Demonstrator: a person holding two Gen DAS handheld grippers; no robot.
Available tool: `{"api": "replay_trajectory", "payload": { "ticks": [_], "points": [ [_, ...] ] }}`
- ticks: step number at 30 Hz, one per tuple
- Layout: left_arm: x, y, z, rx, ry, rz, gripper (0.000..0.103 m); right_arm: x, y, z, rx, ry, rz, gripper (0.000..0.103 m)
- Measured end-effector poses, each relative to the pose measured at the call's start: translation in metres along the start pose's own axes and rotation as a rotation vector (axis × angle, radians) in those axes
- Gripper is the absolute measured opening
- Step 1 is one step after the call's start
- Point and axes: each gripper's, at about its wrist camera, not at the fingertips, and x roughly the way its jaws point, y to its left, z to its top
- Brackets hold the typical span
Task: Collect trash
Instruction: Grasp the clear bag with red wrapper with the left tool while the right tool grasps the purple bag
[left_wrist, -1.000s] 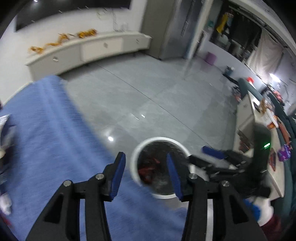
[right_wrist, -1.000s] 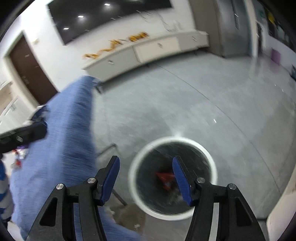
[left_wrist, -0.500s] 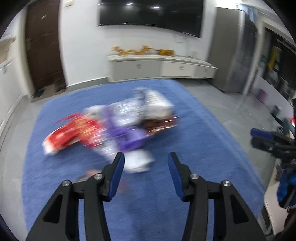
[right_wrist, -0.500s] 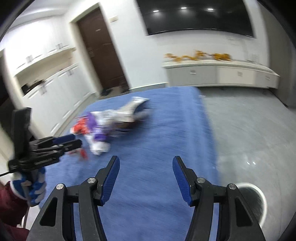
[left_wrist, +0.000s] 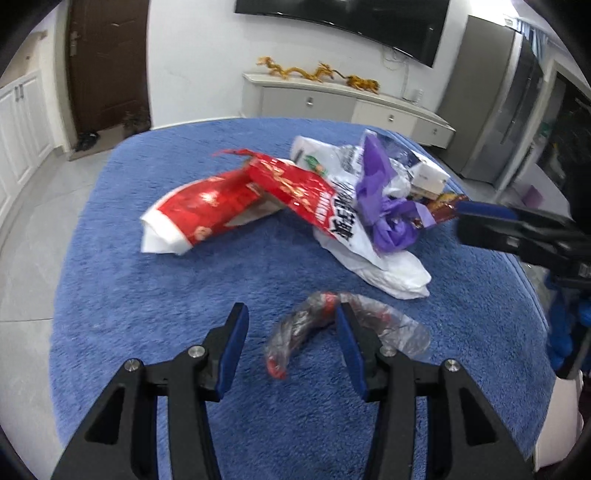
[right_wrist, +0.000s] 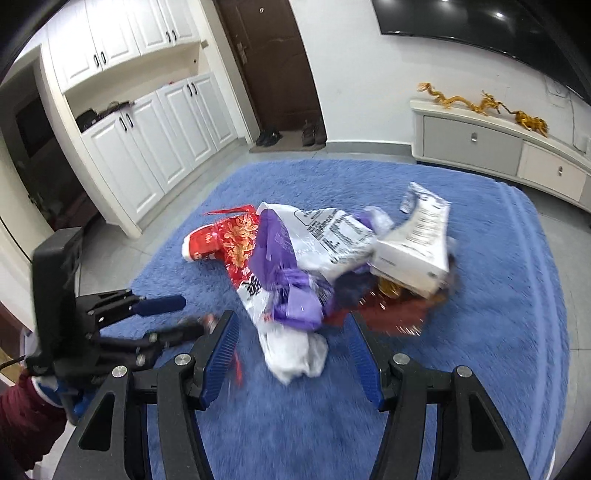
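On the blue rug (left_wrist: 155, 295), just ahead of the pile: clear crumpled wrapper (left_wrist: 317, 332), lying loose. Left gripper (left_wrist: 291, 347) half open, empty, one pad over the wrapper's middle. Right gripper (right_wrist: 295, 350) half open too, empty, above the white plastic bag (right_wrist: 295, 354). Risks: thin film slipping from the pads; rug fibres pinched; both grippers crowding one heap.

A crumpled wrapper (left_wrist: 310, 332) lies on the rug (left_wrist: 147, 295) just ahead of the left gripper (left_wrist: 290, 328); the trash heap (left_wrist: 332, 199) lies beyond it.
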Motion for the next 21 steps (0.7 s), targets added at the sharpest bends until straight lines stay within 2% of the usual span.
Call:
{"api": "replay_trajectory", "payload": {
  "ticks": [5,10,12,13,16,20,21],
  "points": [
    [0.011,-0.004,0.002,-0.021,0.024,-0.092,0.047,0.033,-0.001,0.009,-0.001,0.05,-0.008,0.057],
    [0.014,-0.009,-0.001,-0.044,0.028,-0.124,0.045,0.051,0.003,0.014,-0.007,0.071,-0.006,0.055],
    [0.013,-0.012,0.0,-0.046,0.021,-0.135,0.028,0.052,0.006,0.014,-0.021,0.076,-0.013,0.043],
    [0.012,-0.013,-0.001,-0.049,0.022,-0.141,0.025,0.051,0.007,0.014,-0.03,0.077,-0.018,0.039],
    [0.008,-0.015,0.0,-0.054,0.007,-0.135,0.019,0.044,0.006,0.008,-0.039,0.069,-0.013,0.025],
    [-0.006,-0.019,0.0,-0.054,-0.026,-0.112,0.017,0.027,0.005,-0.001,-0.032,0.05,-0.004,0.021],
    [-0.01,-0.021,-0.002,-0.052,-0.032,-0.109,0.017,0.024,0.005,-0.001,-0.031,0.046,-0.002,0.016]
  ]
}}
